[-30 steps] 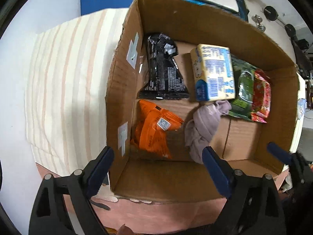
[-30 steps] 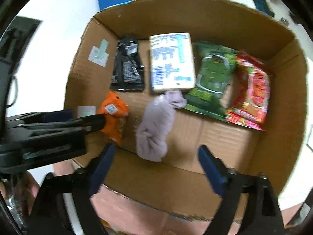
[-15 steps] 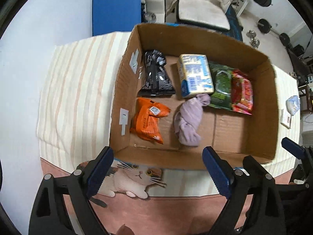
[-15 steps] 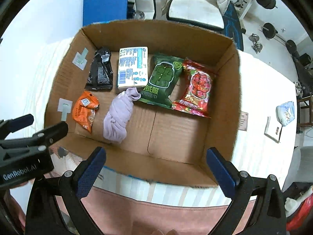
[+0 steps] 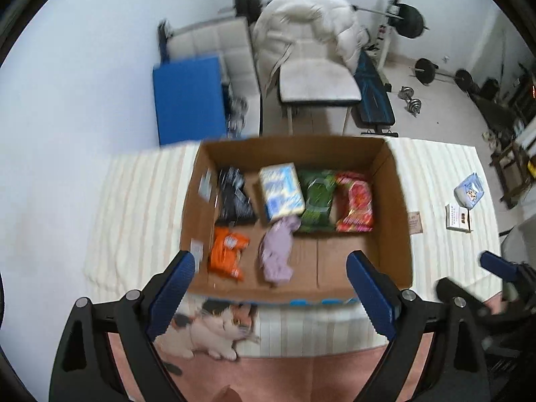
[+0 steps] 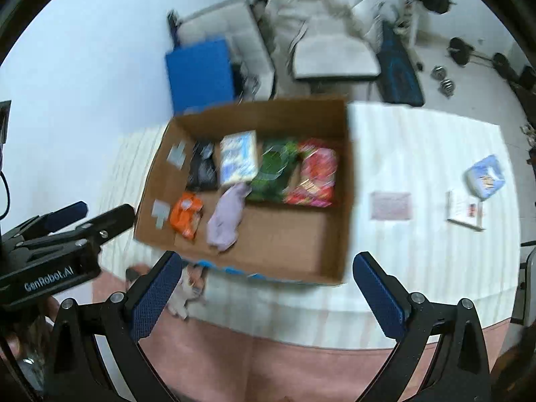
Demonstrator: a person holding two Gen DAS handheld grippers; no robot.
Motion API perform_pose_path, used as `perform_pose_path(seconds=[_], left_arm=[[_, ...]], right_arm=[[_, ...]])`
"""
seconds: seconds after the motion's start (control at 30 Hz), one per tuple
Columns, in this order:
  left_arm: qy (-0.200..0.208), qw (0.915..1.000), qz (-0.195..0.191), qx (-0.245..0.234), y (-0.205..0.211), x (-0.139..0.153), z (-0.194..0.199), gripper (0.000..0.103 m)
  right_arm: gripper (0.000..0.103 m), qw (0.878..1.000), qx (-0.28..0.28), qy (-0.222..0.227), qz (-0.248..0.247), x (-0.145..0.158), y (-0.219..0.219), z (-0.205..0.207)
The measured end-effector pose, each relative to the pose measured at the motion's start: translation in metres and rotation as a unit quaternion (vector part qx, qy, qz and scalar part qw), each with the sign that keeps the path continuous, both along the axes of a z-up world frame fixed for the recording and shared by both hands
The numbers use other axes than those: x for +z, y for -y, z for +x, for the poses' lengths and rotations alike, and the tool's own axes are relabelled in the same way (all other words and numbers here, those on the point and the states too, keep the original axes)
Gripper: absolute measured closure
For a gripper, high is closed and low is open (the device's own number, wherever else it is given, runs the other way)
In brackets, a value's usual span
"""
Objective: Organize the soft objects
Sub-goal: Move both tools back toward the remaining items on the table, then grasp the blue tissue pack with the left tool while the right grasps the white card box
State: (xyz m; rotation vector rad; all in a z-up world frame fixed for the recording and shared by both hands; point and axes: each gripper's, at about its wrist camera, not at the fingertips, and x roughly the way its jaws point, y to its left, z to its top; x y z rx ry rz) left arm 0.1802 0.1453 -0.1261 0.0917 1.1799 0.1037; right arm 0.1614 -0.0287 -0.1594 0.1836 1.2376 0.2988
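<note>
An open cardboard box [image 5: 395, 207] [image 6: 348, 181] stands on a striped cloth. Inside lie a lilac cloth bundle [image 5: 276, 254] [image 6: 226, 216], an orange packet [image 5: 226, 256] [image 6: 186, 214], a black packet [image 5: 234, 197] [image 6: 202, 167], a blue-white pack [image 5: 281, 191] [image 6: 238, 157], a green packet [image 5: 316, 201] [image 6: 273, 171] and a red packet [image 5: 355, 206] [image 6: 315, 177]. My left gripper [image 5: 271, 293] and my right gripper [image 6: 266, 288] are both open and empty, held high above the box's near edge.
A blue-white pouch [image 5: 469, 191] [image 6: 485, 177], a small booklet [image 5: 457, 217] [image 6: 465, 209] and a card [image 6: 390, 206] lie on the cloth right of the box. A cat picture [image 5: 207, 331] is on the near cloth. Chairs and gym weights stand behind the table.
Both grippers have pulled up and back from the box, so it looks smaller and the room behind shows. Both stay open. The box contents have not moved.
</note>
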Motion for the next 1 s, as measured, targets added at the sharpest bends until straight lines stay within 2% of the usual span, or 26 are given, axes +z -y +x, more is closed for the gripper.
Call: perform_pose_path(seconds=[0.13,0.2,0.3,0.33,0.43,0.53,0.67,0.77,0.87,1.0], left_arm=[[-0.005,0.9975,0.054,-0.045,0.066,-0.010,0.024,0.010],[-0.015,0.9965,0.065,-0.050,0.090,-0.022,0.036,0.010],[-0.038,0.9941,0.083,-0.060,0.130,-0.051,0.063,0.010],[-0.044,0.9932,0.089,-0.060,0.141,-0.062,0.073,0.010],[-0.061,0.9906,0.105,-0.063,0.171,-0.087,0.094,0.010],[-0.072,0.9882,0.120,-0.061,0.191,-0.106,0.113,0.010],[-0.081,0.9858,0.135,-0.057,0.204,-0.123,0.132,0.010],[-0.091,0.9846,0.138,-0.056,0.211,-0.133,0.145,0.010],[-0.100,0.9837,0.135,-0.064,0.219,-0.138,0.153,0.010],[-0.112,0.9848,0.100,-0.087,0.244,-0.145,0.167,0.010]], right_arm=[[0.000,0.994,-0.097,-0.039,0.029,-0.013,0.084,0.004],[0.000,0.982,-0.166,-0.079,0.041,-0.036,0.138,0.014],[0.000,0.952,-0.264,-0.137,0.074,-0.084,0.212,0.029],[0.000,0.936,-0.303,-0.158,0.079,-0.107,0.239,0.037],[0.000,0.901,-0.374,-0.204,0.080,-0.161,0.292,0.058],[0.000,0.871,-0.413,-0.251,0.085,-0.208,0.317,0.083],[0.000,0.847,-0.446,-0.282,0.067,-0.245,0.321,0.110],[0.000,0.849,-0.441,-0.292,0.008,-0.260,0.309,0.134],[0.010,0.860,-0.407,-0.304,-0.050,-0.271,0.293,0.145],[0.010,0.882,-0.363,-0.288,-0.086,-0.267,0.286,0.129]])
